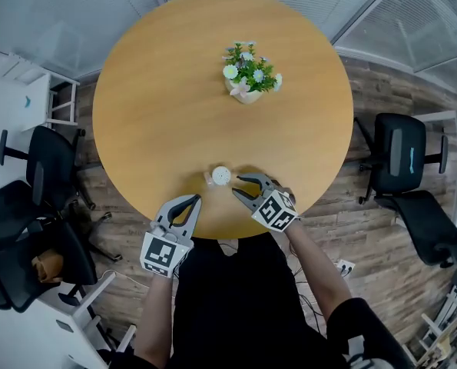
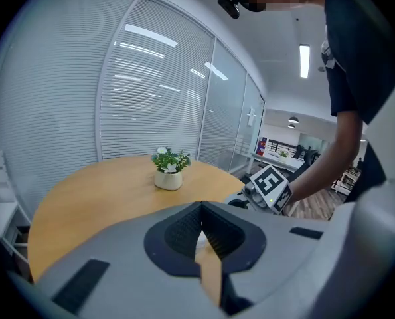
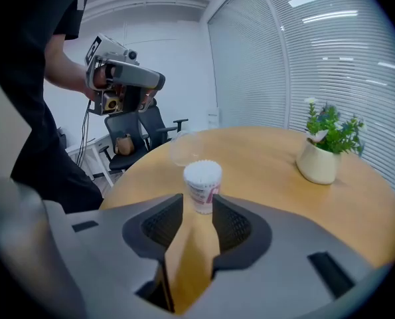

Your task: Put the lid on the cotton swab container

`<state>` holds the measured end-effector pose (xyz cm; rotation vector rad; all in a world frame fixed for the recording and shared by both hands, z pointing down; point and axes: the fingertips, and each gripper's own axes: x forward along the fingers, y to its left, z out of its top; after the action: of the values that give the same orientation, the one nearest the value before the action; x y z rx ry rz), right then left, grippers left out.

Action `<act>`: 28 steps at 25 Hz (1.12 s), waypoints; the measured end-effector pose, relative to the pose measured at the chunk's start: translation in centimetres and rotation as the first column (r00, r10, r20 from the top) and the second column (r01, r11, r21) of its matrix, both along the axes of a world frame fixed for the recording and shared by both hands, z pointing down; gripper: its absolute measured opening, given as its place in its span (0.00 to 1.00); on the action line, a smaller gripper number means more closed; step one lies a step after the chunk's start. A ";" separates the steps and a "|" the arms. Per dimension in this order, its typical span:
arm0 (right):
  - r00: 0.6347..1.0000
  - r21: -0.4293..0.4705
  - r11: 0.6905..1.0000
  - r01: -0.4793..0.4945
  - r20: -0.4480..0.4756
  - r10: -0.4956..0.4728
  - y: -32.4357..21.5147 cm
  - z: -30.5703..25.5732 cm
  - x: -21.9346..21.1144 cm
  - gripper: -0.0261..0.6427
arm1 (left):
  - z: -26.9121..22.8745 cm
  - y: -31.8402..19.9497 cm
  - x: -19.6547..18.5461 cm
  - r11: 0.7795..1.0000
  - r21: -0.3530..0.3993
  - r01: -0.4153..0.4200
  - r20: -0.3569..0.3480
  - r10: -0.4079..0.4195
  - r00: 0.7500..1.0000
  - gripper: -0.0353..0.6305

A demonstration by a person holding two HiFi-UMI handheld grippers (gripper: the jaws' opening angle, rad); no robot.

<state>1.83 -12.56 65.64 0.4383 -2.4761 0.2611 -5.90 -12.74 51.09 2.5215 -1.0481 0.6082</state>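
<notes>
The cotton swab container (image 1: 222, 176) is a small white cup full of swabs, uncovered, standing near the table's front edge. It fills the middle of the right gripper view (image 3: 202, 183). Its clear lid (image 3: 183, 151) lies flat on the table just behind it, seen faintly in the head view at the container's left (image 1: 210, 177). My right gripper (image 1: 236, 185) is open, and the container stands just ahead of its fingertips (image 3: 197, 206) with the pads off it. My left gripper (image 1: 194, 201) hangs at the table's front edge, apart from both things, its jaws shut with nothing in them (image 2: 200, 208).
A white pot of flowers (image 1: 247, 77) stands toward the far side of the round wooden table (image 1: 159, 106). Black office chairs stand on the floor to the left (image 1: 36, 206) and to the right (image 1: 401, 160). White desks line the left side.
</notes>
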 end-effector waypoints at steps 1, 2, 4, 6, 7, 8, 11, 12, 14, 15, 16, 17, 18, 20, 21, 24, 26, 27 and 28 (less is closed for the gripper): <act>1.000 -0.001 1.000 0.001 -0.004 -0.001 -0.1 0.3 -0.2 0.22 | 0.3 -0.1 -0.1 1.000 -0.006 0.006 -0.001 -0.006 1.000 0.06; 1.000 -0.001 1.000 0.002 -0.010 -0.002 -0.2 0.6 -0.3 0.24 | 0.6 -0.2 -0.3 1.000 -0.013 0.010 -0.005 -0.010 1.000 0.06; 1.000 0.004 1.000 0.006 -0.022 -0.006 -0.4 1.1 -0.7 0.30 | 1.3 -0.3 -0.5 1.000 -0.027 0.015 -0.007 -0.015 1.000 0.06; 0.999 0.010 1.000 0.015 -0.029 -0.014 -0.7 1.5 -1.1 0.36 | 2.1 -0.4 -0.6 0.999 -0.038 0.017 -0.002 -0.017 1.000 0.06; 0.999 0.014 1.000 0.020 -0.031 -0.020 -0.8 1.6 -1.3 0.37 | 2.5 -0.3 -0.7 0.999 -0.044 0.019 0.000 -0.019 1.000 0.06; 0.999 0.016 1.000 0.026 -0.033 -0.025 -1.0 1.8 -1.5 0.38 | 2.9 -0.4 -0.8 0.999 -0.048 0.020 0.002 -0.020 1.000 0.06; 0.999 0.017 0.999 0.042 -0.032 -0.041 -1.5 1.9 -2.3 0.39 | 3.6 -0.6 -0.8 0.998 -0.059 0.020 -0.004 -0.020 1.000 0.06; 0.999 0.017 0.999 0.046 -0.029 -0.045 -1.7 1.9 -2.5 0.39 | 3.7 -0.7 -0.7 0.998 -0.062 0.019 -0.007 -0.020 1.000 0.06; 0.998 0.017 0.998 0.055 -0.023 -0.054 -2.0 1.9 -3.0 0.39 | 4.0 -1.0 -0.7 0.998 -0.066 0.018 -0.011 -0.019 1.000 0.06; 0.998 0.017 0.998 0.061 -0.022 -0.061 -2.1 2.0 -3.2 0.39 | 4.2 -1.2 -0.7 0.998 -0.067 0.017 -0.011 -0.018 1.000 0.06; 0.998 0.016 0.998 0.067 -0.021 -0.067 -2.2 2.0 -3.4 0.39 | 4.4 -1.3 -0.7 0.998 -0.067 0.018 -0.009 -0.018 1.000 0.06; 0.997 0.015 0.997 0.074 -0.022 -0.073 -2.2 2.1 -3.6 0.39 | 4.6 -1.4 -0.8 0.998 -0.067 0.019 -0.006 -0.019 1.000 0.06; 0.997 0.014 0.997 0.079 -0.023 -0.079 -2.2 2.2 -3.8 0.39 | 4.8 -1.5 -0.9 0.998 -0.067 0.020 -0.004 -0.020 1.000 0.06; 0.996 0.016 0.996 0.083 -0.024 -0.083 -2.2 2.4 -4.1 0.39 | 5.2 -1.5 -0.9 0.997 -0.074 0.020 -0.003 -0.021 1.000 0.06; 0.996 0.018 0.996 0.082 -0.023 -0.082 -2.3 2.4 -4.2 0.39 | 5.3 -1.5 -1.0 0.997 -0.078 0.019 -0.003 -0.020 1.000 0.06; 0.997 0.023 0.996 0.081 -0.019 -0.081 -2.4 2.3 -4.3 0.39 | 5.8 -1.4 -1.0 0.996 -0.090 0.016 -0.003 -0.016 1.000 0.06; 0.997 0.030 0.996 0.082 -0.017 -0.081 -2.4 2.3 -4.3 0.39 | 6.1 -1.3 -1.2 0.995 -0.095 0.020 -0.001 -0.020 1.000 0.06; 0.997 0.034 0.996 0.081 -0.015 -0.080 -2.4 2.3 -4.3 0.39 | 6.3 -1.3 -1.2 0.995 -0.098 0.022 -0.001 -0.022 1.000 0.06; 0.997 0.038 0.996 0.079 -0.014 -0.079 -2.5 2.3 -4.3 0.39 | 6.4 -1.3 -1.3 0.995 -0.101 0.024 0.000 -0.024 1.000 0.06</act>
<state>-2.45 -15.01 67.98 0.3560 -2.4836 0.1786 -7.23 -14.01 57.45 2.4189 -1.0193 0.6361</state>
